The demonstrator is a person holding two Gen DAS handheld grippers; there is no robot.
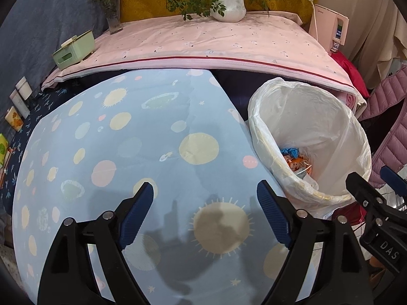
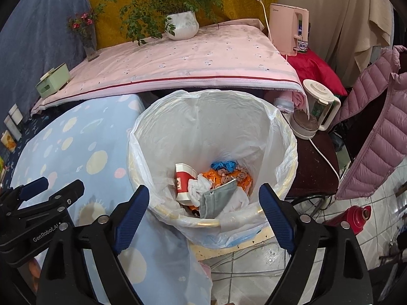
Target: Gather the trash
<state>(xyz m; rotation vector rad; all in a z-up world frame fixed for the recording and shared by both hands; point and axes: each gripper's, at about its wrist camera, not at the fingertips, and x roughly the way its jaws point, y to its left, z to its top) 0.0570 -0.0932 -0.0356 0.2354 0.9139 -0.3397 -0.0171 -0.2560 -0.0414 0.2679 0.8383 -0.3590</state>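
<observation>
Two open, empty hand-held grippers, left (image 1: 205,195) marked "GenRobot.AI", right (image 2: 204,198) marked "DAS", by bin (image 2: 277,190).

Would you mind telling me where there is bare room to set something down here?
The blue dotted cloth is bare between the lined bin and the boxes at its left edge. The pink cloth is bare between tissue box and plant pot.

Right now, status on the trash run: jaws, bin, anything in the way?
Left gripper open, empty, over the blue cloth. Right gripper open, empty, above the bin. Cup, tissue, scraps inside. Nothing in the way.
</observation>
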